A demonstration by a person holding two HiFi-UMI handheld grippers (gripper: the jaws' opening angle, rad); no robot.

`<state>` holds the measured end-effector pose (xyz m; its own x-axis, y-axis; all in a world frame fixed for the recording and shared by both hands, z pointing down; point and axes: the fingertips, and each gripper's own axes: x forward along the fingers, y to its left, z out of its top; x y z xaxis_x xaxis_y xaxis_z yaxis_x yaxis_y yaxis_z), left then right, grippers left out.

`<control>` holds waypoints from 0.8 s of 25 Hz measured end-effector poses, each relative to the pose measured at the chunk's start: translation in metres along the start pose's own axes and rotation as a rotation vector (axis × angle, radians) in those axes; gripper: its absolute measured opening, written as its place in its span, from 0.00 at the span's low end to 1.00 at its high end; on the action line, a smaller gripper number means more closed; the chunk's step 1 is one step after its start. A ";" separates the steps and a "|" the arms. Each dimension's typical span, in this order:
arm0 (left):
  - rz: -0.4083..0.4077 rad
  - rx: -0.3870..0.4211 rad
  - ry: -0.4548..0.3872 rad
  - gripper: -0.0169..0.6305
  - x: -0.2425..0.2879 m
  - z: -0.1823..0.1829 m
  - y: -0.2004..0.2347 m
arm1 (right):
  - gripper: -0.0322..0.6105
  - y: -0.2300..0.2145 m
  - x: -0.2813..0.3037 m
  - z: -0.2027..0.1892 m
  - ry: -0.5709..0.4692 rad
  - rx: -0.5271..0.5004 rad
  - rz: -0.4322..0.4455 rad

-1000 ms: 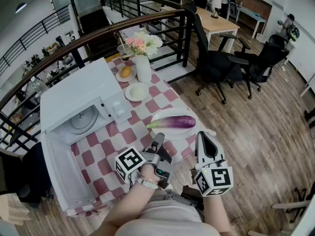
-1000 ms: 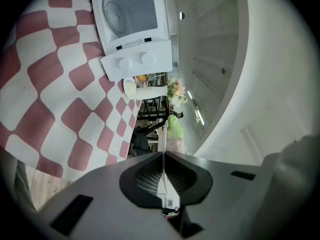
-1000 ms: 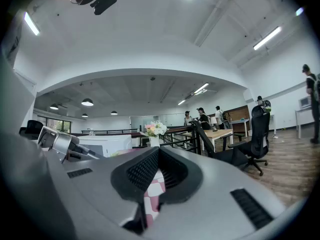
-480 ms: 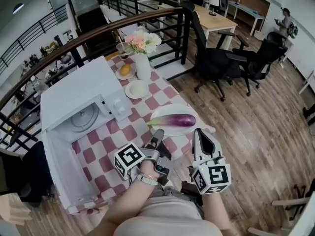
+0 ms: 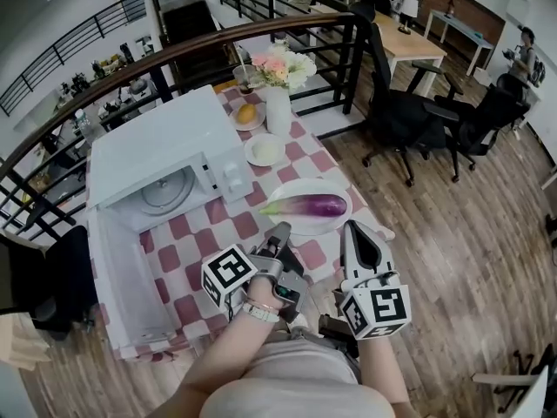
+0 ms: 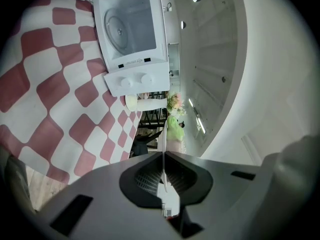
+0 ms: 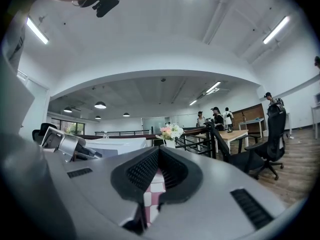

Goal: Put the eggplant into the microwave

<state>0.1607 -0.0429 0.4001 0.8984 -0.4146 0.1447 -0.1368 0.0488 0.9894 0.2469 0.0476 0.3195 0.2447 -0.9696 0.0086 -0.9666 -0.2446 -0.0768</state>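
Note:
A purple eggplant [image 5: 310,205] lies on a white plate [image 5: 305,226] on the checked table. To its left stands a white microwave [image 5: 165,146], its door [image 5: 122,273] swung down and open, the glass turntable [image 5: 165,192] showing inside. My left gripper [image 5: 280,232] is shut and empty, just short of the plate's near-left rim. My right gripper [image 5: 349,227] is shut and empty at the plate's near-right rim. In the left gripper view the jaws [image 6: 164,153] meet, with the microwave [image 6: 132,29] ahead. The right gripper view shows closed jaws [image 7: 159,149].
Behind the plate stand a white vase of flowers [image 5: 278,103], a saucer with a pale item [image 5: 264,149] and a saucer with an orange fruit [image 5: 248,114]. A dark railing [image 5: 261,37] runs behind the table. Office chairs [image 5: 409,116] stand on the wooden floor to the right.
Both grippers have edged forward toward the plate and stay shut. The eggplant and microwave have not moved on the table.

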 end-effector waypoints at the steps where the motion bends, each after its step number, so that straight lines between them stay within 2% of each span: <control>1: -0.001 -0.002 -0.010 0.05 -0.002 0.003 0.000 | 0.09 0.003 0.002 0.000 0.001 -0.001 0.011; 20: 0.005 -0.035 -0.229 0.05 -0.054 0.062 0.011 | 0.09 0.065 0.039 -0.006 0.015 -0.011 0.230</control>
<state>0.0844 -0.0764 0.4020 0.7791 -0.6095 0.1468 -0.1227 0.0815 0.9891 0.1937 -0.0065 0.3204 0.0169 -0.9998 0.0065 -0.9976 -0.0173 -0.0672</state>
